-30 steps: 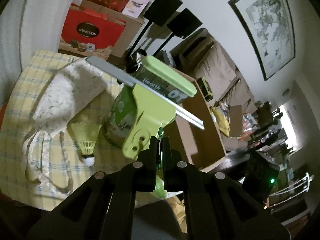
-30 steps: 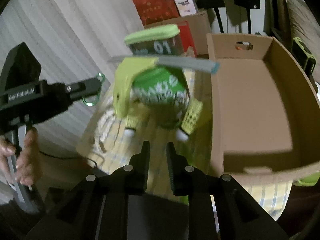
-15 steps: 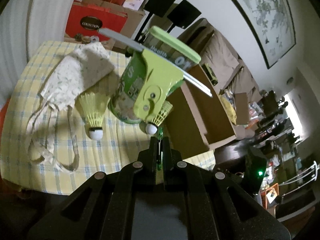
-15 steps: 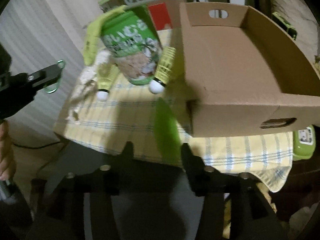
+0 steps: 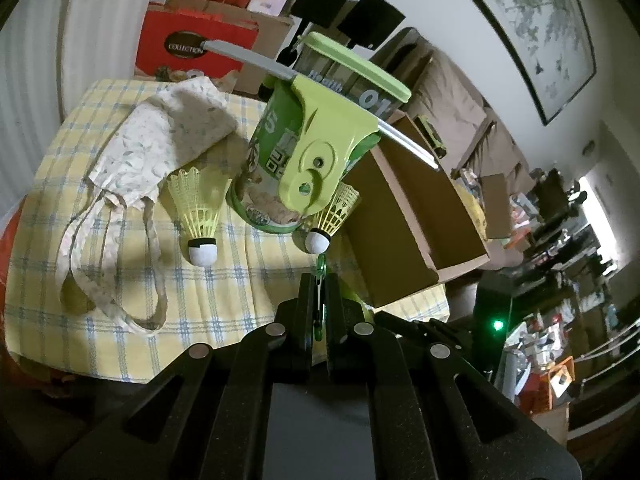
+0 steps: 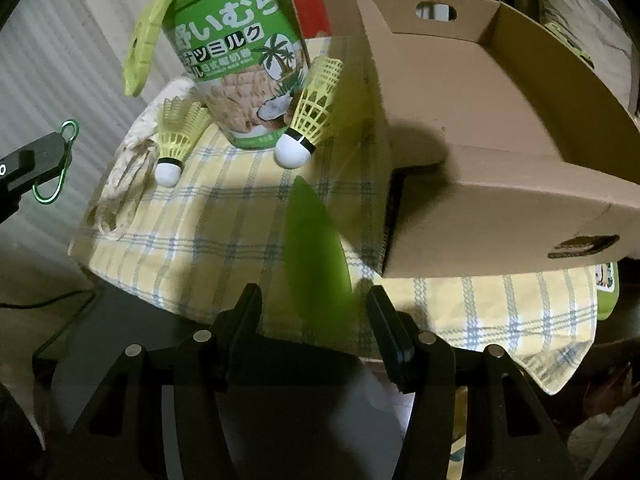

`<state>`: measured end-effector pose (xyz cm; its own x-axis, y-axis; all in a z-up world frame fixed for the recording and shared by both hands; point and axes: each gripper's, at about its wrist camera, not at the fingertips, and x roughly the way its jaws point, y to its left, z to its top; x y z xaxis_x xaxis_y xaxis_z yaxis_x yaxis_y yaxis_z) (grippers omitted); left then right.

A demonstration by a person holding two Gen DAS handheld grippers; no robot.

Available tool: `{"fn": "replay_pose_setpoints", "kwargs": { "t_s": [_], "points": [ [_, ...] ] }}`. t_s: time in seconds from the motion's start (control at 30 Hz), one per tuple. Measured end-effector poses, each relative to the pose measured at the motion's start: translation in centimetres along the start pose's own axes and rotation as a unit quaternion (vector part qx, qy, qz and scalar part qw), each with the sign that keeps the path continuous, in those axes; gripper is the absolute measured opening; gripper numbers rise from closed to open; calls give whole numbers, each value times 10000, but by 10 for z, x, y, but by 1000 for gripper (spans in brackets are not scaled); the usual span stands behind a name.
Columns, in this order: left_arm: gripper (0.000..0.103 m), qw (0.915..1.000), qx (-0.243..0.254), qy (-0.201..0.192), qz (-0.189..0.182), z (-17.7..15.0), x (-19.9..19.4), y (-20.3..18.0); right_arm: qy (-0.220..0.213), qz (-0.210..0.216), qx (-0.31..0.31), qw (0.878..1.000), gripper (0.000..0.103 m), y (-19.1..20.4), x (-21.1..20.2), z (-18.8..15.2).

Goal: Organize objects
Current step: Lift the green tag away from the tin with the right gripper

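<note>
Left wrist view: my left gripper [image 5: 319, 280] clamps a green carabiner [image 5: 320, 276], my right gripper [image 6: 312, 312] gapes empty; boxing it in the cardboard box [image 5: 404, 216] likely comes next.

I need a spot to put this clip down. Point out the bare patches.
The cardboard box looks bare inside. On the checked cloth, a bare strip runs along the near edge in front of the two shuttlecocks. It is crowded farther back, around the green can and the cloth bag.
</note>
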<state>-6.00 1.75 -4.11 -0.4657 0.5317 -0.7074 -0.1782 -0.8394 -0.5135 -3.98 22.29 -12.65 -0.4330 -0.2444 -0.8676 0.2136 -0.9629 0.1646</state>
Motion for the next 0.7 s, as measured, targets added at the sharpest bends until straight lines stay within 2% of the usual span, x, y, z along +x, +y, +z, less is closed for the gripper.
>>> {"fn": "replay_pose_setpoints", "kwargs": {
  "t_s": [0.07,0.13,0.43,0.7],
  "points": [
    [4,10000,-19,17,5,-1,1,2,-22,-97,-67,9999,52,3,2,0],
    [4,10000,-21,32,13,-2,3,3,-30,-229,-176,9996,32,4,3,0],
    [4,9997,134,2,210,-5,4,3,-90,91,-32,9999,31,1,-1,-2],
    [4,9981,321,-172,494,-7,-3,1,-541,292,-102,9981,31,13,-40,3]
  ]
}}
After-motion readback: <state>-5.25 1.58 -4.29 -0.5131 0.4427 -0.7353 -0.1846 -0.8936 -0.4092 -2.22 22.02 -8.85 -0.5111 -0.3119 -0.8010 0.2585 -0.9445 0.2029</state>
